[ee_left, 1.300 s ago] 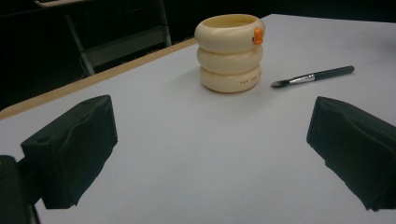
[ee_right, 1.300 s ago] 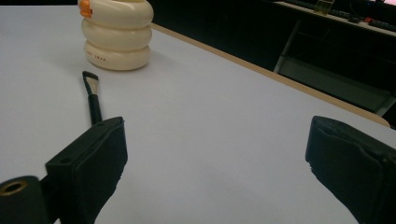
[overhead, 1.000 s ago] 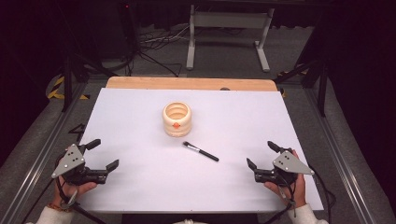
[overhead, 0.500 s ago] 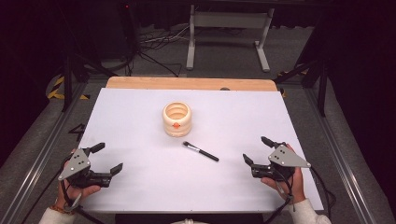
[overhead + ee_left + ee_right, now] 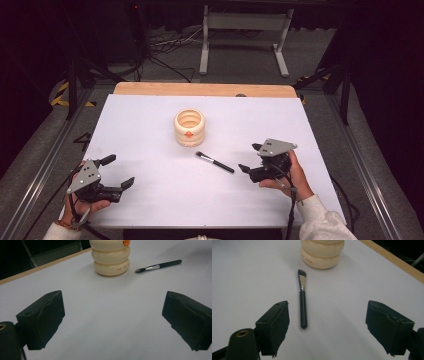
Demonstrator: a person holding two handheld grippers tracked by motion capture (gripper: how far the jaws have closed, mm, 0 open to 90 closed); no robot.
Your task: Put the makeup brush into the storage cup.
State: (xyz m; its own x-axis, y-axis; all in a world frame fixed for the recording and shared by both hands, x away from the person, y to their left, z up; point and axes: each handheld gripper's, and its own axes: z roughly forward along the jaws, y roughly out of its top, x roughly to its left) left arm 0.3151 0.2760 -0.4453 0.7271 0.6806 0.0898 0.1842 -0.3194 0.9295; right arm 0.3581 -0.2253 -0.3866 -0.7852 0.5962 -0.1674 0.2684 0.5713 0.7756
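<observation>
A black-handled makeup brush (image 5: 215, 162) lies flat on the white table (image 5: 150, 210), bristles toward a cream ribbed holder (image 5: 189, 127) with an orange mark. My right gripper (image 5: 250, 157) hovers just right of the handle's end, open. Its jaws have just been closing a little, with nothing gripped. In the right gripper view the brush (image 5: 302, 300) lies ahead near the left jaw, the holder (image 5: 322, 253) beyond, and the gripper (image 5: 327, 327) is apart from both. My left gripper (image 5: 119, 171) is open at the near left. In its view (image 5: 112, 322) it faces the holder (image 5: 111, 257) and brush (image 5: 160, 265).
A wooden strip (image 5: 200, 89) borders the table's far edge. Beyond it on the dark floor stand a metal frame (image 5: 245, 30) and loose cables (image 5: 165, 55). Metal rails (image 5: 45, 155) run along the table's sides.
My right gripper has moved left and away from the front edge, rising a little, and now sits close to the brush handle's end. The left gripper has barely shifted.
</observation>
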